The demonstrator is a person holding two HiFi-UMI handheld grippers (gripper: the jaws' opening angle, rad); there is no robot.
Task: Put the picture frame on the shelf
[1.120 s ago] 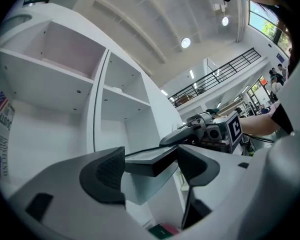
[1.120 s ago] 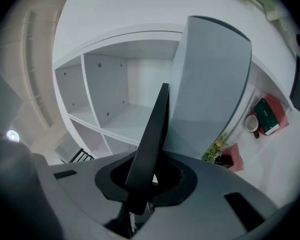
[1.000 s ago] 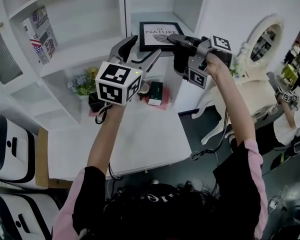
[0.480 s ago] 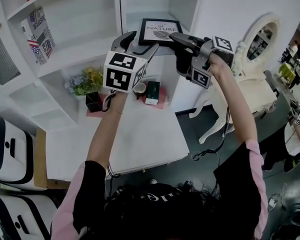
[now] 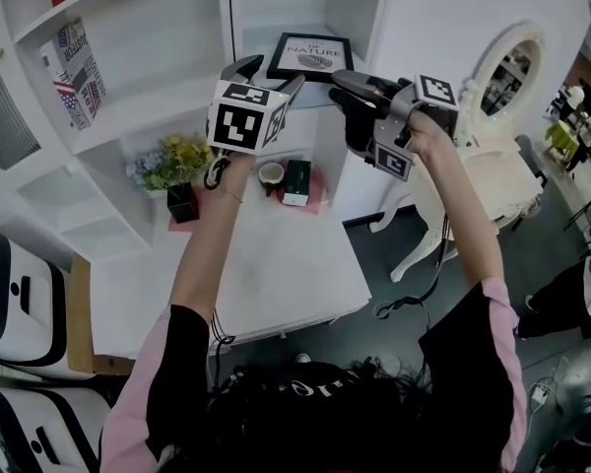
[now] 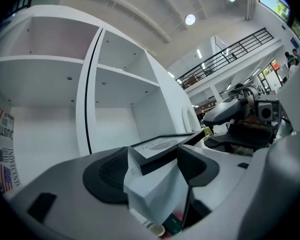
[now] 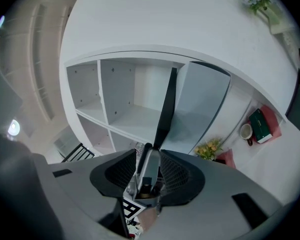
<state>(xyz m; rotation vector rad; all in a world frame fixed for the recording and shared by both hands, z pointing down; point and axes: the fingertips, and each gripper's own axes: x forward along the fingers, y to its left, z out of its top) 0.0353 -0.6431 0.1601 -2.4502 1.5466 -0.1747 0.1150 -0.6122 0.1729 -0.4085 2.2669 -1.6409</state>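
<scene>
The picture frame [image 5: 310, 55] is black with a white print and is held up at the mouth of an upper compartment of the white shelf [image 5: 167, 57]. My right gripper [image 5: 347, 79] is shut on its right edge. In the right gripper view the frame [image 7: 166, 109] runs up, thin and edge-on, from between the jaws. My left gripper [image 5: 268, 72] stands open at the frame's lower left corner. That corner [image 6: 162, 146] lies across the gap between the jaws in the left gripper view; whether it touches a pad is unclear.
A flag-patterned book [image 5: 77, 62] stands in the left shelf compartment. Below, the white table [image 5: 276, 264] carries a flower pot [image 5: 172, 170], a cup [image 5: 271, 173] and a green box [image 5: 296, 180]. A white mirror dresser [image 5: 502, 77] stands at the right, and a person [image 5: 571, 289] beyond it.
Both grippers have carried the frame up and farther toward the shelf compartment. The left gripper's jaws stay apart and the right stays closed on the frame.
</scene>
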